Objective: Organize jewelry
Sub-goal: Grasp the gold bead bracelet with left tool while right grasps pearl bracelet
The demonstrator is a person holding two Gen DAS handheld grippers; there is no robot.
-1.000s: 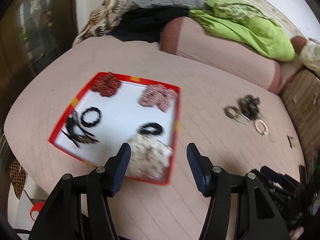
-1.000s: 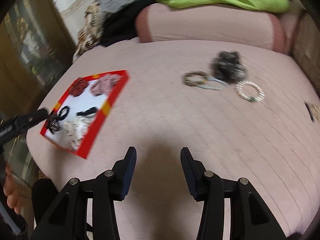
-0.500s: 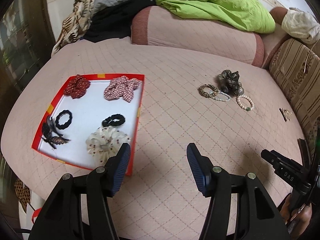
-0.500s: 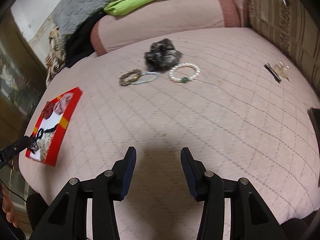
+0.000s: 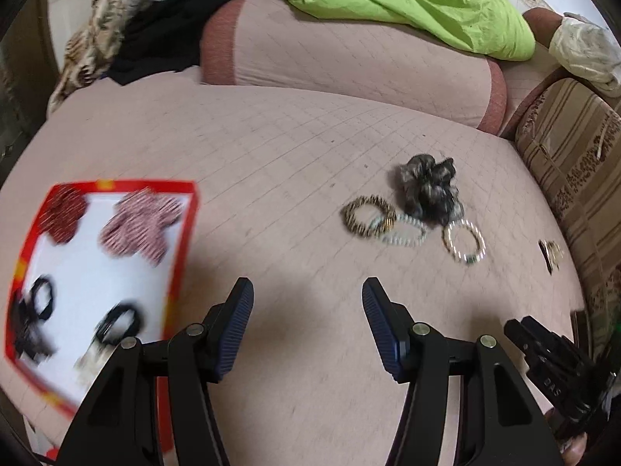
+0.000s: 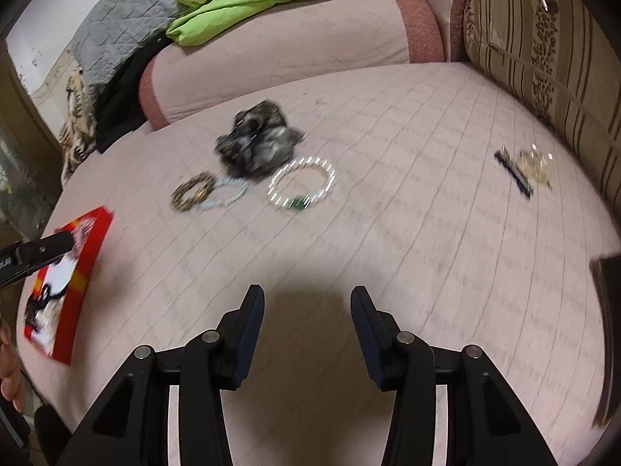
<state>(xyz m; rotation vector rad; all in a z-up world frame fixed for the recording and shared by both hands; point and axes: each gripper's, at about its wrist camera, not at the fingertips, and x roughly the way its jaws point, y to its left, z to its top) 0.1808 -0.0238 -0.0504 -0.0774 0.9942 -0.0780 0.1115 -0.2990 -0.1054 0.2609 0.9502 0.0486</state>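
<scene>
A red-rimmed white tray (image 5: 182, 256) at the left holds several scrunchies and hair ties; it also shows in the right wrist view (image 6: 91, 252). On the pink quilted bed lie a dark grey scrunchie (image 5: 429, 188) (image 6: 256, 141), a brown beaded bracelet (image 5: 366, 215) (image 6: 192, 190), a pale bead bracelet (image 5: 403, 231) (image 6: 229, 194) and a pearl bracelet with a green bead (image 5: 464, 242) (image 6: 302, 188). A black hair clip with gold trim (image 6: 524, 169) (image 5: 551, 254) lies to the right. My left gripper (image 5: 306, 303) and right gripper (image 6: 306, 303) are both open and empty, short of the bracelets.
A pink bolster (image 5: 349, 58) with a green blanket (image 5: 407, 4) lies at the back. A striped brown cushion (image 6: 543, 39) bounds the right side. Grey, black and patterned fabrics (image 5: 116, 31) are piled at the back left. A dark object (image 6: 607, 310) lies at the right edge.
Both grippers have swung right, away from the tray and toward the bracelets and dark scrunchie, which now appear closer. Both stay open and empty.
</scene>
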